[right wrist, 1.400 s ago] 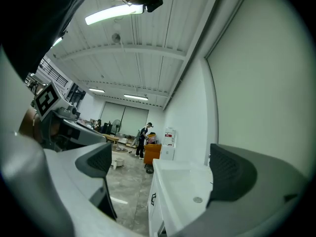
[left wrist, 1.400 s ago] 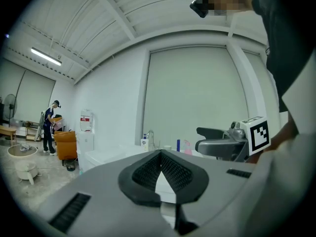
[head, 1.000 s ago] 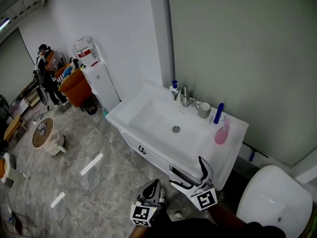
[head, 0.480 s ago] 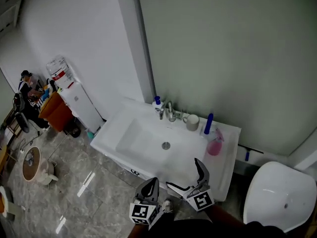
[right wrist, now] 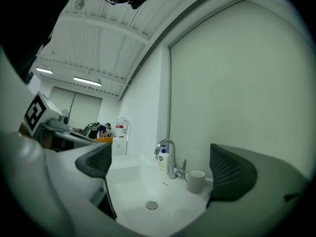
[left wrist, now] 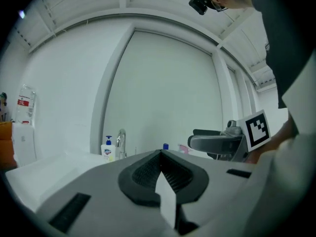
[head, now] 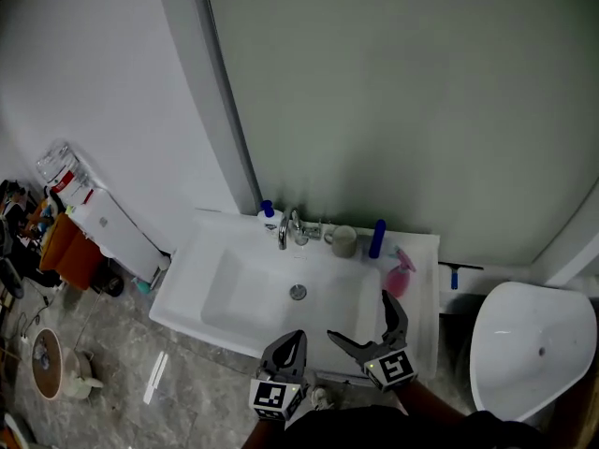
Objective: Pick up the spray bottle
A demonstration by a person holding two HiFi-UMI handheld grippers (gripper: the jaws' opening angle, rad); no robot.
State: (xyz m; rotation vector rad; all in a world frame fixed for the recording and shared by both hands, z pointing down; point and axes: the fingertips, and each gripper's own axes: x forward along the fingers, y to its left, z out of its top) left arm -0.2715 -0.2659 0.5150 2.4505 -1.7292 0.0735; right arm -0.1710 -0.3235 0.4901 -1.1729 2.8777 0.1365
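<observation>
A pink spray bottle (head: 397, 271) stands on the right side of the white sink counter (head: 423, 293), next to a blue bottle (head: 377, 238); its pink top (left wrist: 183, 148) peeks over the left gripper's jaws. My right gripper (head: 369, 327) is open, held low in front of the counter, a short way from the spray bottle, with nothing between its jaws. In the right gripper view the spray bottle is hidden. My left gripper (head: 289, 352) is shut and empty, below the sink's front edge.
At the back of the basin (head: 245, 288) stand a tap (head: 284, 233), a soap dispenser (head: 269, 213) and a grey mug (head: 344, 240). A white toilet (head: 529, 349) is at the right. A water dispenser (head: 103, 223) stands at the left wall.
The head view has swung left to right and closer to the sink, so the sink now sits straight ahead. Both grippers stay low in front; the right one has stayed open.
</observation>
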